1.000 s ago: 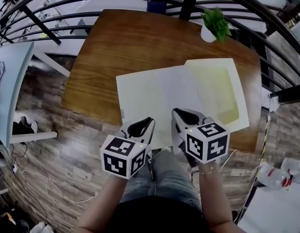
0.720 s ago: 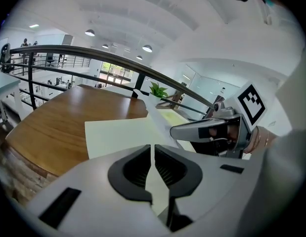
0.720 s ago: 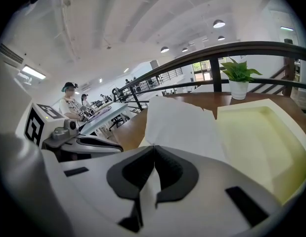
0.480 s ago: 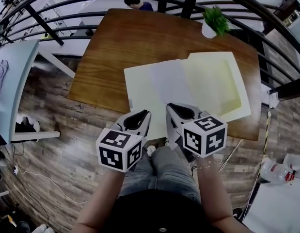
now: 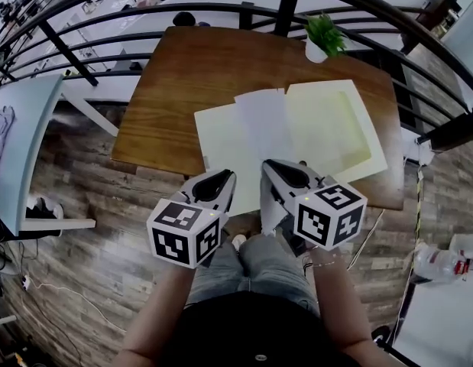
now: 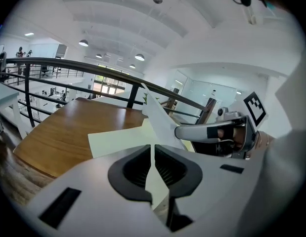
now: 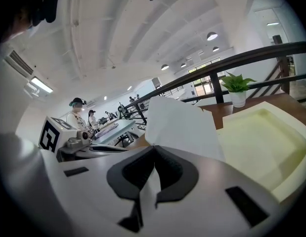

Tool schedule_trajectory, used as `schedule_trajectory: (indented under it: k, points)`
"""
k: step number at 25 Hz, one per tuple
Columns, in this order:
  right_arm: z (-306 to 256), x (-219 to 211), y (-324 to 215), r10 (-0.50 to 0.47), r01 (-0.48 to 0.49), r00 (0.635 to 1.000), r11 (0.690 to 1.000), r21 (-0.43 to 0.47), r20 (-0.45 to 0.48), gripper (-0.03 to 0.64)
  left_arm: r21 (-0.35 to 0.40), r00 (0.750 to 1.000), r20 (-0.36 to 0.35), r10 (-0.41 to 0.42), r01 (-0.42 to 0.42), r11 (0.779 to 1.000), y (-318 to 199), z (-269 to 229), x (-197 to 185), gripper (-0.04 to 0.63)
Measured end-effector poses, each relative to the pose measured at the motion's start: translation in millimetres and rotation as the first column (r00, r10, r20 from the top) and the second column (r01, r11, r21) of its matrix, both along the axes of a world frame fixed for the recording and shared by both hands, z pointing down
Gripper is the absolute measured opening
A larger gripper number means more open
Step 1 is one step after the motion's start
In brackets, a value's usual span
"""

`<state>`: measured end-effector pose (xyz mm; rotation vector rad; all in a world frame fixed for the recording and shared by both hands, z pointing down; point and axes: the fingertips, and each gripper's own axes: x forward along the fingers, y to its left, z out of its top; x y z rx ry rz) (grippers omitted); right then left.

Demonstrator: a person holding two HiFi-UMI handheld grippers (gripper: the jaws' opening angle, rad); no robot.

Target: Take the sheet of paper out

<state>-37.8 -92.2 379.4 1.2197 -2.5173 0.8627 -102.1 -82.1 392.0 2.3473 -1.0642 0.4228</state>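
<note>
Pinched along its near edge, the white sheet of paper [image 5: 260, 128] stretches from the two hand-held grippers up toward the middle of the head view, its far end over the fold of a pale yellow folder [image 5: 332, 125] that lies open on the counter [image 5: 183, 75]. The left hand-held gripper [image 5: 224, 176] has its jaws closed on the sheet's lower left corner; in its own view the paper runs straight up through the narrow slit between the dark pads. The right hand-held gripper [image 5: 273, 165] sits just beside it, jaws likewise clamped on the paper, which rises from them and tilts away over the folder's deeper right half. Both marker cubes sit low in the frame, above the person's knees. The counter is brown wood, with the folder on its lower right part. A small potted plant [image 5: 324, 35] stands at the counter's upper right edge, against a dark curved railing [image 5: 221, 8]. Wood-plank floor [image 5: 91, 220] fills the left of the frame.
</note>
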Motion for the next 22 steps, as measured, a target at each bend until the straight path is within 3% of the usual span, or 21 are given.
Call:
schedule_trajectory:
  k: [11,22]
  points:
    - [-37,16,14,0.052,-0.055,0.997,0.997,0.056,0.057,0.029,0.063,0.994,-0.098,0.051,-0.045,0.997,8,-39,16,0.035]
    - [-82,50,8,0.110,-0.125,0.989,0.979,0.160,0.104,0.029,0.221,0.979,-0.138,0.147,-0.114,0.969,-3,-85,41,0.035]
